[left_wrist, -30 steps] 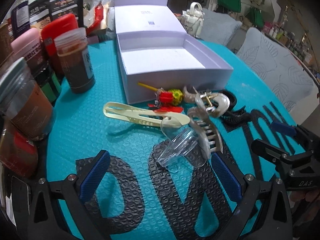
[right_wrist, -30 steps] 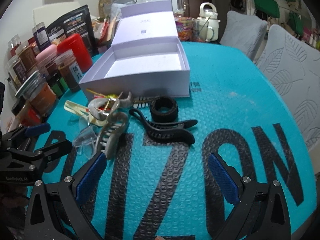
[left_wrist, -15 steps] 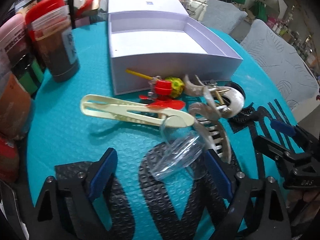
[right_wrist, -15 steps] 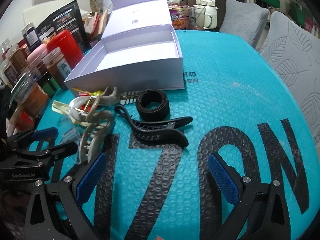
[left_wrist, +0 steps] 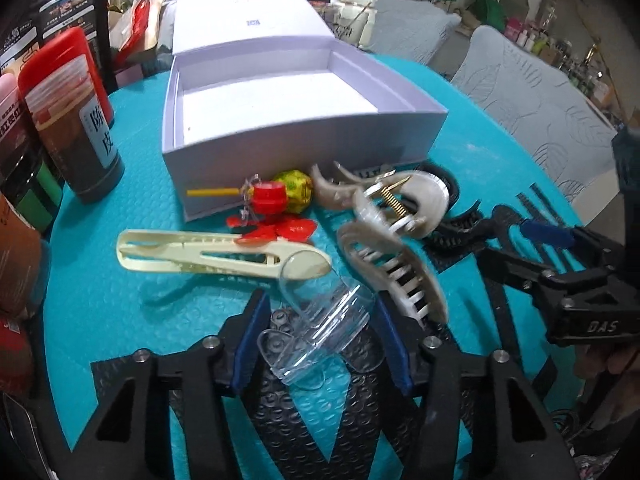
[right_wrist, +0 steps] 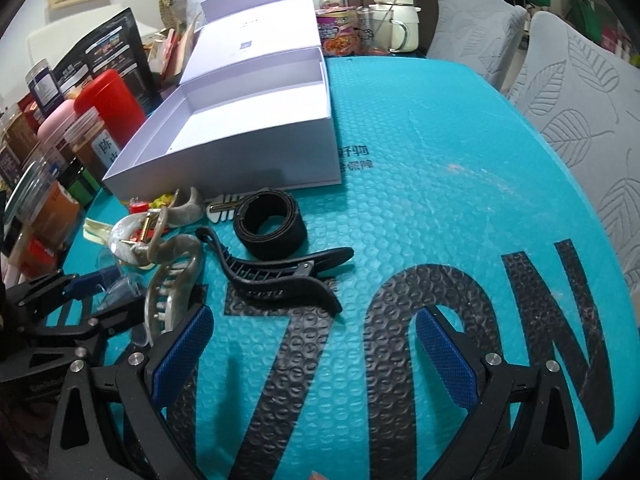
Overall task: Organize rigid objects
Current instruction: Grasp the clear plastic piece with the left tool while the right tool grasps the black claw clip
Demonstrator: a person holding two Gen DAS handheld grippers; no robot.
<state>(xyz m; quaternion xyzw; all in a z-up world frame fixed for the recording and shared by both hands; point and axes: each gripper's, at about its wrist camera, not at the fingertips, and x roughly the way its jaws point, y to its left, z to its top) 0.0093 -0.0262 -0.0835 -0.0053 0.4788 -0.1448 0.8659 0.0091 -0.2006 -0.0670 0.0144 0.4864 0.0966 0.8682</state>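
Note:
A clear plastic hair clip (left_wrist: 320, 324) lies on the teal mat between the blue pads of my left gripper (left_wrist: 322, 336), whose jaws are narrowed around it; contact is not certain. Beside it lie a cream clip (left_wrist: 216, 252), a grey claw clip (left_wrist: 396, 276), a pearly claw clip (left_wrist: 416, 204) and a red and yellow hairpin (left_wrist: 276, 196). An open lavender box (left_wrist: 288, 96) stands behind them, empty. My right gripper (right_wrist: 312, 356) is open and empty over the mat, just short of a black clip (right_wrist: 280, 276) and a black band (right_wrist: 272, 224).
Jars and bottles (left_wrist: 68, 120) line the left edge of the table. A kettle (right_wrist: 394, 12) and snack cups stand at the back. Cushioned chairs (right_wrist: 576, 112) stand on the right. The box lid (right_wrist: 256, 36) lies open behind the box.
My left gripper moved forward and its jaws narrowed around the clear clip. My right gripper moved forward toward the black clip and stayed open.

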